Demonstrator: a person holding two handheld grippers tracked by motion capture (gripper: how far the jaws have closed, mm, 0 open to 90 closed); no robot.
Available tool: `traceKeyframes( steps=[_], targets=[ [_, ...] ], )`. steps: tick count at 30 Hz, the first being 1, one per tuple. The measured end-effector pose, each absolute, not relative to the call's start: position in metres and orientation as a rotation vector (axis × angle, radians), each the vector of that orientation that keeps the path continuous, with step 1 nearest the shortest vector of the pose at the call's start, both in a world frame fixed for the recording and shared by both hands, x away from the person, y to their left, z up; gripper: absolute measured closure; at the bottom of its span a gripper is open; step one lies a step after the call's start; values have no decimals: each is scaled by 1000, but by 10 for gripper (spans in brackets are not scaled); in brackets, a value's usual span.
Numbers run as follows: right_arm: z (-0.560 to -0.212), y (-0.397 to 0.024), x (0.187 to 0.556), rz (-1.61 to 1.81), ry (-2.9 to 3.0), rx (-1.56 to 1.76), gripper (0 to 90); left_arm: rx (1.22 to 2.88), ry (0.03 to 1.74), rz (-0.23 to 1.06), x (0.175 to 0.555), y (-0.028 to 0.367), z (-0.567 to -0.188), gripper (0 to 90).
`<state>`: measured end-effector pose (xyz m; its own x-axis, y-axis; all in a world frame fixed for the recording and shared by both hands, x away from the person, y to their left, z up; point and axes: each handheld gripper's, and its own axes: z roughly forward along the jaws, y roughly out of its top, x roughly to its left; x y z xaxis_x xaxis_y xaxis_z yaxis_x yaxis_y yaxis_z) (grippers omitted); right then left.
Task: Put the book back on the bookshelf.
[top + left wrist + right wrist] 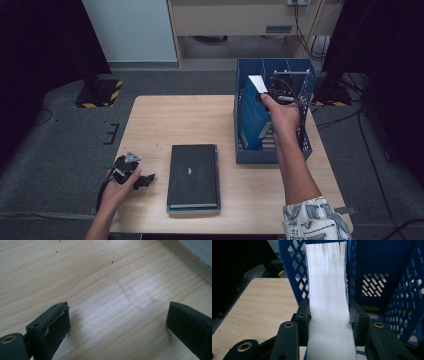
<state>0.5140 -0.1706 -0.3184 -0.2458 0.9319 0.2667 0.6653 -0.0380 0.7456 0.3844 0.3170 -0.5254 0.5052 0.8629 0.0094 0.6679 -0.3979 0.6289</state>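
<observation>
So the blue book [328, 290] is sitting right between the fingers of the right gripper [329, 315], page edges facing that gripper's camera, and both fingers are pressed against its covers, clamped on it. From the high view the book [252, 117] stands upright and a bit tilted at the left side of the blue basket [305, 145], with the right gripper [275, 95] gripping it near the top corner. Count-wise: one book in the basket, one basket, and a stack of what looks like two more lying flat on the counter [160, 120], a black book [194, 175] on top of a bluish book [217, 207] that only peeks out at the edges. The left gripper [135, 175] rests low at the counter's near left edge, just beside the flat stack; its fingers [50, 325] are wide apart with just bare wood between them, holding nothing
</observation>
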Motion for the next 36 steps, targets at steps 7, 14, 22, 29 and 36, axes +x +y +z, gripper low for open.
traceKeyframes(
  steps=[7, 14, 22, 29, 36],
  targets=[
    [-313, -165, 525, 1159, 1910, 1680, 601, 2186, 1249, 455, 384, 317, -525, 44],
    [-311, -159, 541, 1146, 1888, 1692, 601, 2179, 1249, 456, 384, 318, -525, 44],
    [-316, -151, 551, 1117, 1867, 1704, 600, 2178, 1246, 455, 384, 318, -524, 43],
    [-322, -147, 555, 1091, 1864, 1715, 600, 2173, 1246, 457, 384, 318, -524, 44],
    [-321, -141, 555, 1075, 1871, 1698, 594, 2178, 1243, 455, 384, 317, -524, 44]
  ],
)
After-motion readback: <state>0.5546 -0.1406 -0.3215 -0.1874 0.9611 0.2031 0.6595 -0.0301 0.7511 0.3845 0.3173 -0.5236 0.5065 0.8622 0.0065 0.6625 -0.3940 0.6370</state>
